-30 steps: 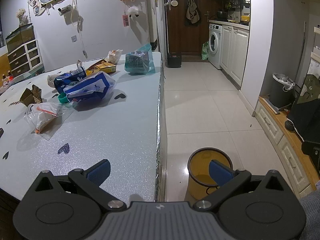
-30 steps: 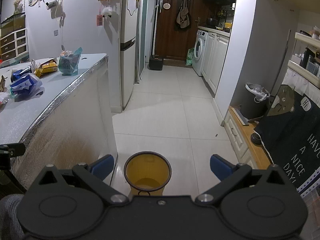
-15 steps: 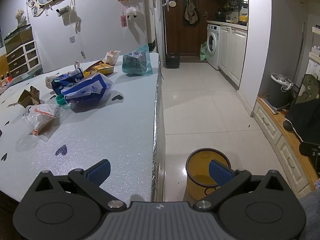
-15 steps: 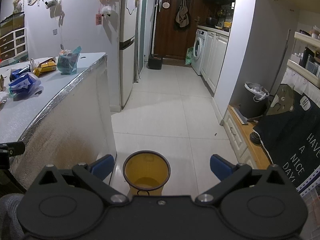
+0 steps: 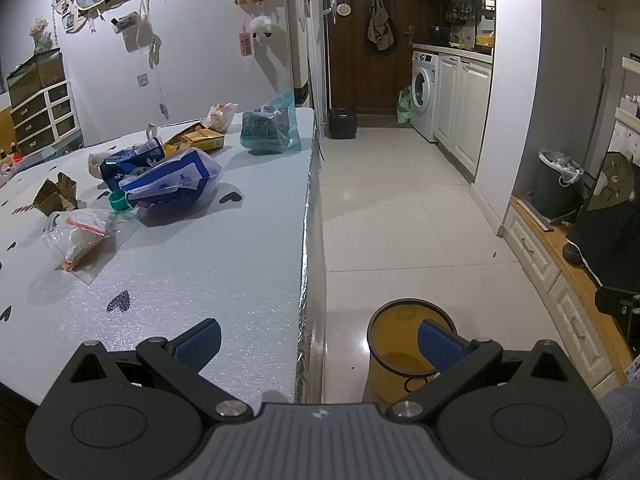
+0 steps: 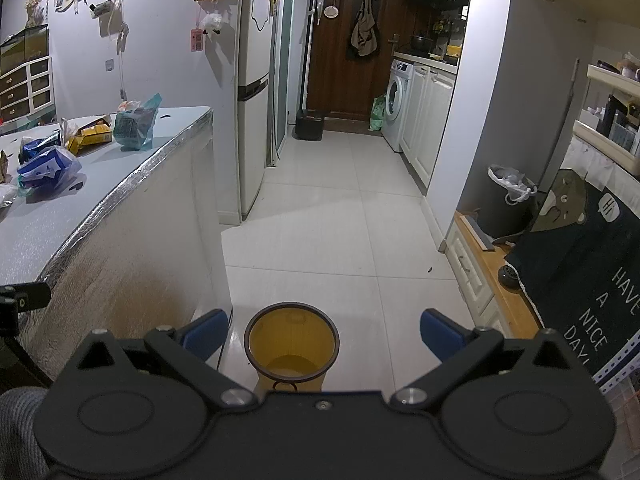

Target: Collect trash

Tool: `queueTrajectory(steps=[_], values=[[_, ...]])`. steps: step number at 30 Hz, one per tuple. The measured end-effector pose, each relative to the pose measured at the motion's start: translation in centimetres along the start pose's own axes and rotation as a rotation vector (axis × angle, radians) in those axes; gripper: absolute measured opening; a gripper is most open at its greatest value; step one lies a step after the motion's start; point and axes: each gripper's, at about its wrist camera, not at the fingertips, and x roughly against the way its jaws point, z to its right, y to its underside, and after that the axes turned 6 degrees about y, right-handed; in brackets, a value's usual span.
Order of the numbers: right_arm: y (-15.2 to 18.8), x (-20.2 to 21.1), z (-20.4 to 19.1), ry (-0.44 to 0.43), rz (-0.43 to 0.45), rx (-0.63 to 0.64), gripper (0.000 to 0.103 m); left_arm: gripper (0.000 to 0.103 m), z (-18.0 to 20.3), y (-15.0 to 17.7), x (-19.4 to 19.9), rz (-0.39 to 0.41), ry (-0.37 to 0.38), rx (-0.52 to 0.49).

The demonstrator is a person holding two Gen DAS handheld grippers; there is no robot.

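Note:
Trash lies on the white table (image 5: pixel 224 264): a clear bag with orange bits (image 5: pixel 82 234), a blue-white bag (image 5: pixel 172 182), a blue can (image 5: pixel 130 160), a green cap (image 5: pixel 117 201), torn cardboard (image 5: pixel 54 196), a yellow box (image 5: pixel 200 142) and a teal bag (image 5: pixel 270 128). A yellow bin (image 5: pixel 400 344) stands on the floor by the table's right edge; it also shows in the right wrist view (image 6: pixel 291 346). My left gripper (image 5: pixel 318 342) is open and empty over the table's near edge. My right gripper (image 6: pixel 322 332) is open and empty above the bin.
The table's silver edge (image 5: pixel 308 240) runs away from me. A tiled corridor (image 6: pixel 340 216) leads to a door. A fridge (image 6: pixel 256 92) stands beyond the table. Low white cabinets (image 6: pixel 480 280), a dark dustbin (image 6: pixel 506 204) and a black cloth (image 6: pixel 588 264) line the right side.
Both views have drifted slightly; the left gripper has shifted a little to the right along the table edge. Both grippers stay open and empty.

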Motion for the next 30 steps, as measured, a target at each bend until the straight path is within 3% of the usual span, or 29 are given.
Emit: queueTrajectory(steps=[30], values=[[-0.01,0.05,0.10,0.001,0.002,-0.003,0.103,0.103,0.14,0.03,0.00,0.002,0.000,-0.007]])
